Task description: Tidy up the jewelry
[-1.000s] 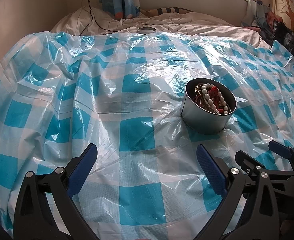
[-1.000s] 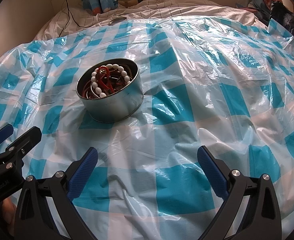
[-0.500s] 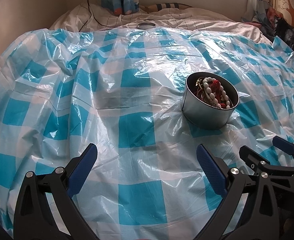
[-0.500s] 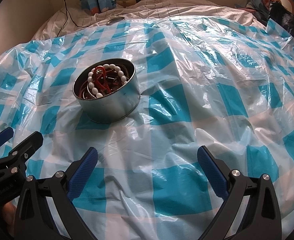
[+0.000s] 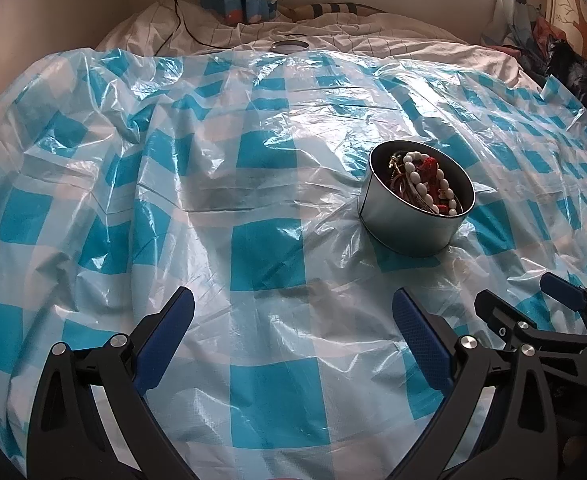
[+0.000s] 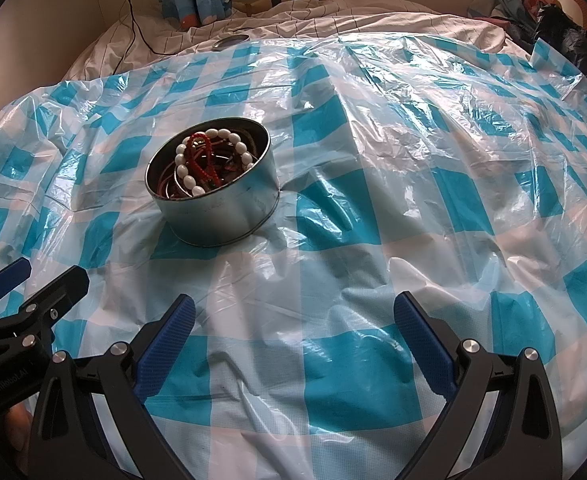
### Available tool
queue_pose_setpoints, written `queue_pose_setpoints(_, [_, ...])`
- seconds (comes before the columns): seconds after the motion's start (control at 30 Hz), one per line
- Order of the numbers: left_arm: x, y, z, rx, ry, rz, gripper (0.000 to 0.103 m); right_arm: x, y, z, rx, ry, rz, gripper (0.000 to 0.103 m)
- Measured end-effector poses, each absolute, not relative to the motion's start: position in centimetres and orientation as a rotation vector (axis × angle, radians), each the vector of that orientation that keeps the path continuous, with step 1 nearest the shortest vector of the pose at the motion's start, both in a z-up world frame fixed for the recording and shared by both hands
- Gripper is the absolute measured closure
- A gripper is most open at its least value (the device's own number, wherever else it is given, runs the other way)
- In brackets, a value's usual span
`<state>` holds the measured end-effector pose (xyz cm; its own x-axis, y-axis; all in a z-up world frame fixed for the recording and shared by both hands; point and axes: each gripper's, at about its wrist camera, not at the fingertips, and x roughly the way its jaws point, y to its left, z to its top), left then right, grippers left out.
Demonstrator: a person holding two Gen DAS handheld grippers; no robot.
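I see my left gripper and right gripper both spread wide and empty, low over the checked plastic sheet; the jewelry sits in the tin ahead.

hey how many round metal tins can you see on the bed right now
1 tin, standing open on the checked plastic sheet, holding the jewelry. A flat round metal piece lies beyond the sheet's far edge; it may be a lid.
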<state>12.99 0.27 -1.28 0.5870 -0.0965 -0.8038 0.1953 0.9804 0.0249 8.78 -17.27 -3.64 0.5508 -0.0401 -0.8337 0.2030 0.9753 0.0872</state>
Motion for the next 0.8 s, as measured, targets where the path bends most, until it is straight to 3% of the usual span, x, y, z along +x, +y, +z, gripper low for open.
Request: queue_pose_setpoints(0.8, [13.55, 0.21, -1.87, 0.136, 0.948, -0.138, 0.008, 8.87, -17.46, -3.78, 0.184, 0.985, -0.142, 0.008])
